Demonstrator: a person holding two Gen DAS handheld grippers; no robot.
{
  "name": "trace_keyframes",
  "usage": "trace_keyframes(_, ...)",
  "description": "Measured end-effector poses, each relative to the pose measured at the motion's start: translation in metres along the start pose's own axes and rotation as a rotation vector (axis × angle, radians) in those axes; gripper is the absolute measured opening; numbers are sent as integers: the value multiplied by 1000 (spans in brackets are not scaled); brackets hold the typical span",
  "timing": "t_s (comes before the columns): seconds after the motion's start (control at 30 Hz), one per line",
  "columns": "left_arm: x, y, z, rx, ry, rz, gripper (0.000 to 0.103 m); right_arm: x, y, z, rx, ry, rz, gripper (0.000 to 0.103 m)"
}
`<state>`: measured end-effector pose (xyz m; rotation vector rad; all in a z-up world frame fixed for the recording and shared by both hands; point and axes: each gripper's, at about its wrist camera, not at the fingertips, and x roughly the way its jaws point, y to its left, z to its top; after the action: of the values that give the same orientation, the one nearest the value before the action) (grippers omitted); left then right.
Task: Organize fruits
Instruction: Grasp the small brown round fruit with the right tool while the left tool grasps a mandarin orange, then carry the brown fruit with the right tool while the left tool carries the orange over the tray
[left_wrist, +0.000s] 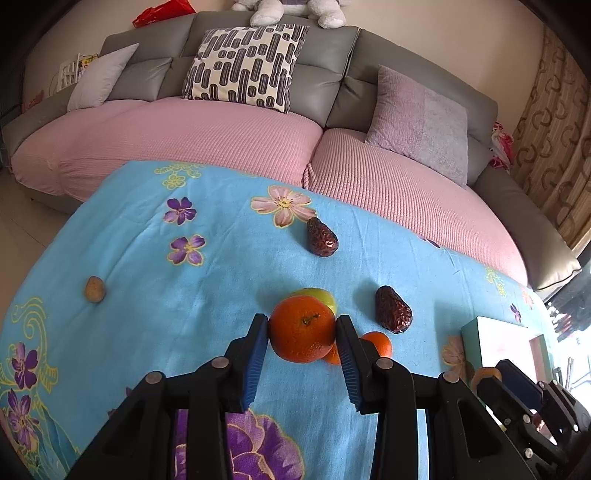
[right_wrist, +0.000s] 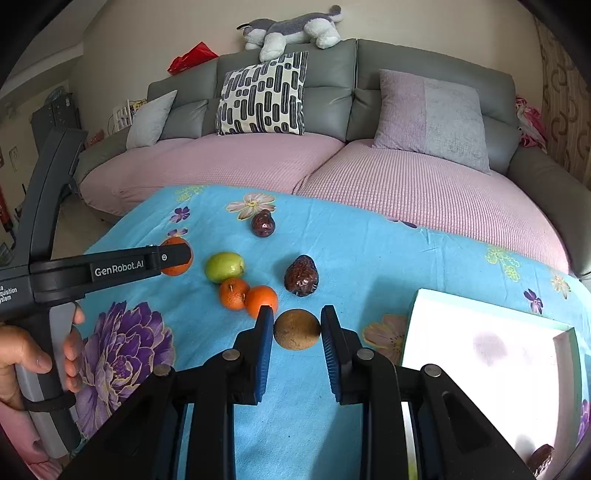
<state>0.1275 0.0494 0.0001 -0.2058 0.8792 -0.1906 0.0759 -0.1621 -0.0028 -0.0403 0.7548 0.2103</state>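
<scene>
1. Clamped between the blue pads of the left claw (left_wrist: 301, 334): a large orange (left_wrist: 301, 329), bright and dimpled, stem scar facing the camera, held over the blue floral cloth (left_wrist: 207, 302) covering the worktop.
2. Just behind it, partly hidden, a green apple (left_wrist: 321, 295); low to its right, a smaller orange (left_wrist: 378, 343) peeking past the claw finger.
3. Spread farther back on the cloth, two dark, wrinkled, glossy fruits (left_wrist: 322, 237) (left_wrist: 393, 308), well apart from one another.
4. Alone near the left edge of the cloth, a small brown fruit (left_wrist: 95, 289).
5. Framing a round, matte brown fruit (right_wrist: 297, 329) from both sides, the right claw (right_wrist: 297, 332), jaws apart, left pad about touching, right pad showing a thin gap.
6. Beside that claw's left finger, two small oranges (right_wrist: 233, 292) (right_wrist: 260, 300) touching each other.
7. At the right edge of the worktop, a white box (right_wrist: 480, 314) with pale green rim, interior washed out by glare; in its near corner, one dark wrinkled fruit (right_wrist: 541, 458).
8. Behind, a grey sofa (right_wrist: 332, 74) with pink seat covers.
</scene>
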Motion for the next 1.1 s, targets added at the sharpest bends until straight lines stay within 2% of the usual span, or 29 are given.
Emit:
trace_keyframes(0.2,-3,-35,-3,80,-2,-19,40,-22,-35,0,71,-33,-41,27)
trace_keyframes(0.4,-6,-75,-9,170,2,-73,40,-35,-70,-6,146,-53,-87,27)
trace_keyframes(0.77,-3,-134,-35,306,47,-146,40,-44,-133,-27,279,-27,-198,27)
trace_keyframes(1.1,-2,-187,-53,415,69,-218,40,-71,-196,-54,412,-6,-407,27)
